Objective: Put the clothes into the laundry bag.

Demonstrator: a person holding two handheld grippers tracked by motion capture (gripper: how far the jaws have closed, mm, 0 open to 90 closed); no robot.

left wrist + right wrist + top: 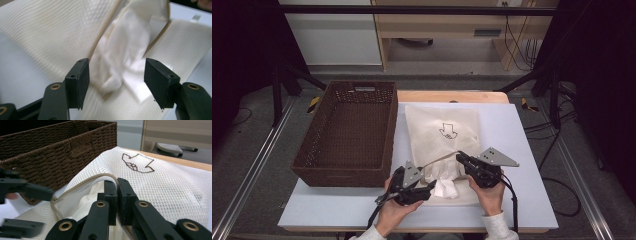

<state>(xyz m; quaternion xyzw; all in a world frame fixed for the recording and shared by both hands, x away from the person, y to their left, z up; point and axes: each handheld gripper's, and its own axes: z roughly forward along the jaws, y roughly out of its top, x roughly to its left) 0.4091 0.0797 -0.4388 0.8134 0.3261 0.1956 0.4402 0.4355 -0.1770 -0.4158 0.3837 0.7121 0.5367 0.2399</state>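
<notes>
White mesh forms the laundry bag, printed with a dark arrow-like mark and edged with a beige zipper; it lies flat on the counter just right of the brown wicker basket. Crumpled white cloth spills from its open mouth; the right gripper has its fingers pinched on the zipper edge, lifting it; the left gripper has its fingers spread apart around the cloth, not pressing it.
</notes>
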